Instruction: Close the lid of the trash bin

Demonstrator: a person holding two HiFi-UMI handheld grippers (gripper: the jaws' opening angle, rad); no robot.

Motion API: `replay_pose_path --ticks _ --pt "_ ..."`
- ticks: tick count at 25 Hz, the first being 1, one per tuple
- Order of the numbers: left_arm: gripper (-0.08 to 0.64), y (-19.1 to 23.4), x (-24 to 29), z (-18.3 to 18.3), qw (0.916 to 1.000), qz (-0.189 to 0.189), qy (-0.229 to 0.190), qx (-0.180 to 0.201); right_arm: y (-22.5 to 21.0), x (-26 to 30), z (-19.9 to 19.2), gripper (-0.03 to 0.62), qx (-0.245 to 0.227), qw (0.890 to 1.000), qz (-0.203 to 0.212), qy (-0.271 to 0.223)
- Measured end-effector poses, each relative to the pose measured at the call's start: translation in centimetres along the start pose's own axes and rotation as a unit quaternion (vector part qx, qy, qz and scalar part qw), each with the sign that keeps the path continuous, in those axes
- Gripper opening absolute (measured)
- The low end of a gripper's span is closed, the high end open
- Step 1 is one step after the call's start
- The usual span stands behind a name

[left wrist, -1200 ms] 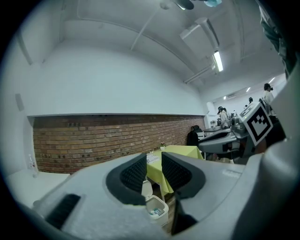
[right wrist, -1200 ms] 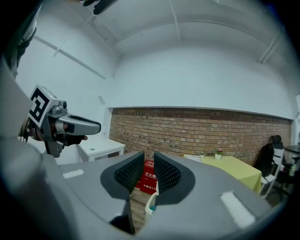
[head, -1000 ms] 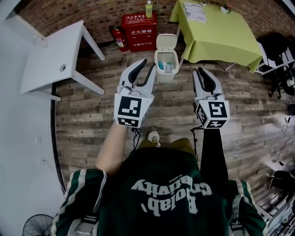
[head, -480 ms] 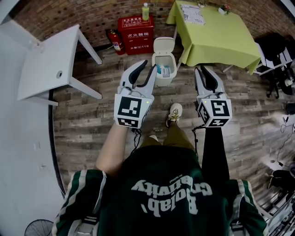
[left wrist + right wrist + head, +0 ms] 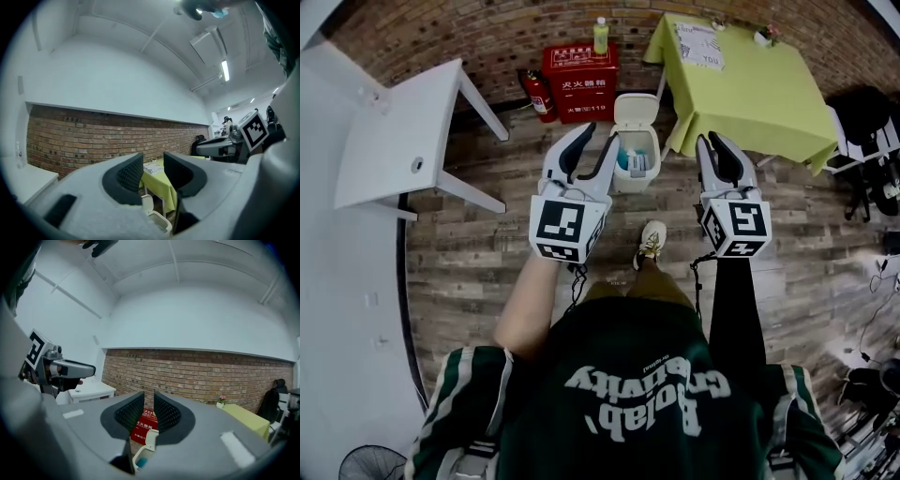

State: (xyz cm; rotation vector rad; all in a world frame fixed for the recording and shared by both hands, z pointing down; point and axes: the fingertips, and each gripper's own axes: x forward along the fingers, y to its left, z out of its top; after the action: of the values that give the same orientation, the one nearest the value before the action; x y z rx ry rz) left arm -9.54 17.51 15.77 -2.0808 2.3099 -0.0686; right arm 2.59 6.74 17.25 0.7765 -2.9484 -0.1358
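As the lid (image 5: 636, 110) looks light, stiff plastic, we would push its top edge down. Our left gripper (image 5: 598, 136) just spread wider and our right gripper (image 5: 711, 141) narrowed. Both stand apart, empty.

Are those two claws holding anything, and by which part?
Nothing is held. The left gripper has just been opening, the right gripper closing a little; nothing sits between either pair of fingers.

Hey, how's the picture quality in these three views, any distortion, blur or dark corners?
Head view: sharp, evenly lit, but fisheye curves the brick wall. Left gripper view: dark round vignette, ceiling light strip blown out. Right gripper view: same vignette, trash bin small yet clear.
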Motion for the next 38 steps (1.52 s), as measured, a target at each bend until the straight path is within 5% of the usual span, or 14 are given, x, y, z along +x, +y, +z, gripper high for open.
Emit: replay_pose_path --ticks 16,38 --pt "0.121 3.8 14.5 1.2 0.998 0.052 0.004 0.035 -9.7 13.3 1.2 0.08 0.006 0.998 0.054 -0.022" --pt "0.132 6.6 26.9 -1.5 0.9916 0.115 0.054 0.021 -17.1 25.5 -1.8 0.081 0.045 0.991 0.127 -0.018"
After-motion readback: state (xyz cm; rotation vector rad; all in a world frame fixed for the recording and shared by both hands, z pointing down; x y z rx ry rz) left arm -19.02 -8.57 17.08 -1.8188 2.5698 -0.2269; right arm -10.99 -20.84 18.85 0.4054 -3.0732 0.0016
